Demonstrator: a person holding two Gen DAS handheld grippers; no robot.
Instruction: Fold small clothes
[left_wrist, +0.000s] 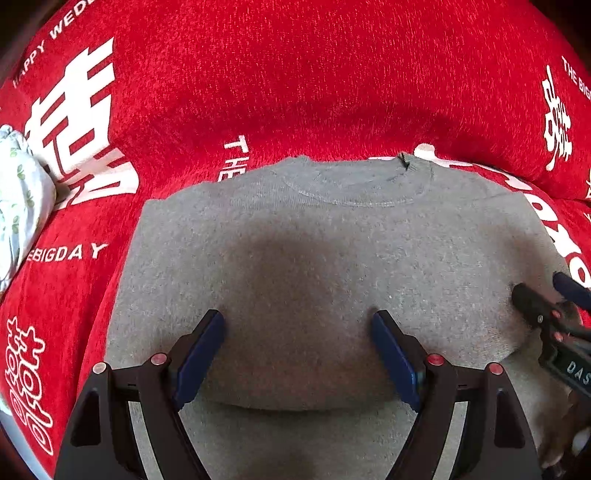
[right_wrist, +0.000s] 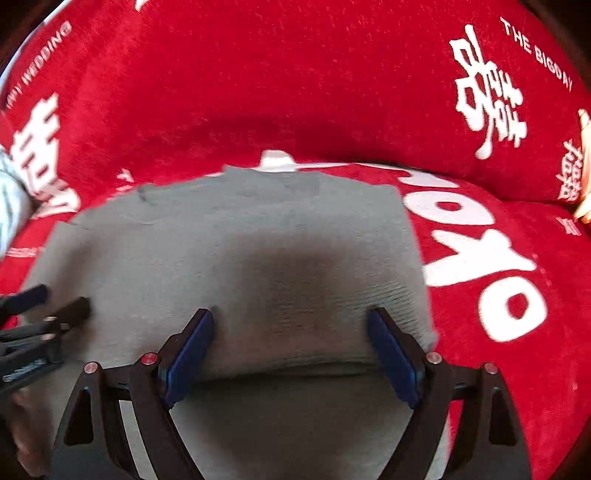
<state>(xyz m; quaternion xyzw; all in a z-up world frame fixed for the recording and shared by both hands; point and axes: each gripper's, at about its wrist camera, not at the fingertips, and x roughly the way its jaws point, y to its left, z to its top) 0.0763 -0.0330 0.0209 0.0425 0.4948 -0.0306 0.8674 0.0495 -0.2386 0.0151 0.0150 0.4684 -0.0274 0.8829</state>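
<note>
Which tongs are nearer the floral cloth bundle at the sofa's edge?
Left. The left tongs hover over the grey sweater, nearer the floral bundle; the right tongs are at the sweater's far edge.

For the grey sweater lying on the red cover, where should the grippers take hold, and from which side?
Grip the near folded edge of the grey sweater, probably one gripper toward each end, coming down from the near side. That edge forms a raised lip above the layer beneath, so a finger could slide under it. The collar lies flat at the far side. Both the left gripper and right gripper stand open over it.
</note>
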